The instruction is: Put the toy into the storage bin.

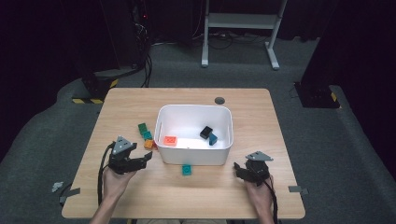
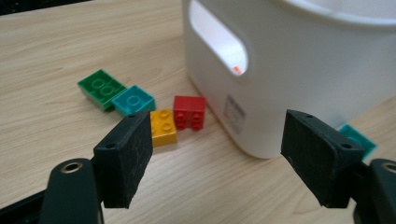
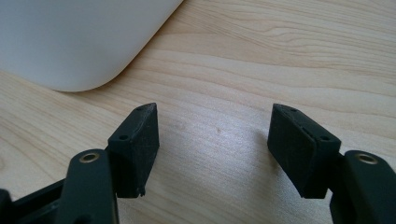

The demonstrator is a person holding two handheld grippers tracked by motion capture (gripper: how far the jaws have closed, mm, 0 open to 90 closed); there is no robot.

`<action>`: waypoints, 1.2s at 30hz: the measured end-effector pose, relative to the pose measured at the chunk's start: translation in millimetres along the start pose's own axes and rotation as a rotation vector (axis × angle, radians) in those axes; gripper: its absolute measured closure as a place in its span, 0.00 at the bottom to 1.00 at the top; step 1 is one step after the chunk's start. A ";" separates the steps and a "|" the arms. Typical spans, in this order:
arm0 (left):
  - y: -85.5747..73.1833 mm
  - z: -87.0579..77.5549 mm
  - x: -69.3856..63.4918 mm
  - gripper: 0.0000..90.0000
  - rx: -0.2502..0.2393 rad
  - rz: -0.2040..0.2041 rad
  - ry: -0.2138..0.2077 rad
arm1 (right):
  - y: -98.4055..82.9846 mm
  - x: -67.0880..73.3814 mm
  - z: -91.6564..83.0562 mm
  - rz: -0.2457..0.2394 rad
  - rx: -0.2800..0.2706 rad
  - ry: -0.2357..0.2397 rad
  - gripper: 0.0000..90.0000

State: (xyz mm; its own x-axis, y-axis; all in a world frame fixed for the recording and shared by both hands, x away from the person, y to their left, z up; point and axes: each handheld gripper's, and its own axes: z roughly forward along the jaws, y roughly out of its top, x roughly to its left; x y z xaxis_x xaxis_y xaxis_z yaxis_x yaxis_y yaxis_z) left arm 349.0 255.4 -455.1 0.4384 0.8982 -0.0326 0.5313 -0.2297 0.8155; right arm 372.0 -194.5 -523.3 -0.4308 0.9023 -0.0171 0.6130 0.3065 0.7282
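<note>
The left gripper (image 2: pixel 217 161) has its fingers spread with nothing between them, angled low toward the yellow brick (image 2: pixel 163 127) lying just beside the red brick (image 2: pixel 189 112) at the white bin's (image 2: pixel 299 84) wall, probably lining up a pick. The right gripper (image 3: pixel 212 149) waits empty, fingers apart over bare bench (image 3: pixel 280 56), likely keeping clear.

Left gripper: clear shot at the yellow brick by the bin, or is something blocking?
Probably yes. The left gripper is open and empty, with bare table before the yellow brick. The red brick touches its side next to the white bin, so the jaws may nudge it.
</note>
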 end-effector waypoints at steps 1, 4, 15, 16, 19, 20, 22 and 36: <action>-1.5 3.4 2.3 0.29 0.009 0.004 0.011 | 0.0 0.0 0.0 0.000 0.000 0.000 0.38; -5.6 15.9 9.0 0.30 0.041 0.003 0.034 | 0.0 0.0 0.0 0.000 0.000 0.000 0.38; -12.1 61.2 25.2 0.35 0.084 -0.030 0.071 | 0.0 0.1 0.0 0.000 0.000 -0.001 0.38; -12.3 63.7 25.9 0.36 0.083 -0.032 0.072 | 0.0 0.2 0.0 0.001 0.000 -0.001 0.38; -13.8 70.8 29.0 0.38 0.083 -0.045 0.077 | -0.1 0.2 0.0 0.001 0.000 -0.002 0.38; -14.9 73.0 29.7 0.39 0.087 -0.054 0.077 | 0.0 0.2 0.0 -0.001 -0.001 -0.002 0.38; -16.5 76.6 31.5 0.39 0.093 -0.057 0.077 | 0.0 0.2 0.0 -0.001 -0.001 -0.002 0.38; -20.3 89.6 32.8 0.54 0.096 -0.061 0.083 | -0.1 0.3 0.0 0.002 -0.001 -0.002 0.38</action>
State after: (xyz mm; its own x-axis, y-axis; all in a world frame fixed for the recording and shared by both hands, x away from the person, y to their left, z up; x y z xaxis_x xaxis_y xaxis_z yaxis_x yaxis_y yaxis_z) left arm 417.6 256.0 -524.5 0.3437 0.9386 -0.0286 0.6236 -0.2053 0.7543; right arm 371.8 -194.2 -523.3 -0.4282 0.9035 -0.0175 0.6134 0.3048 0.7286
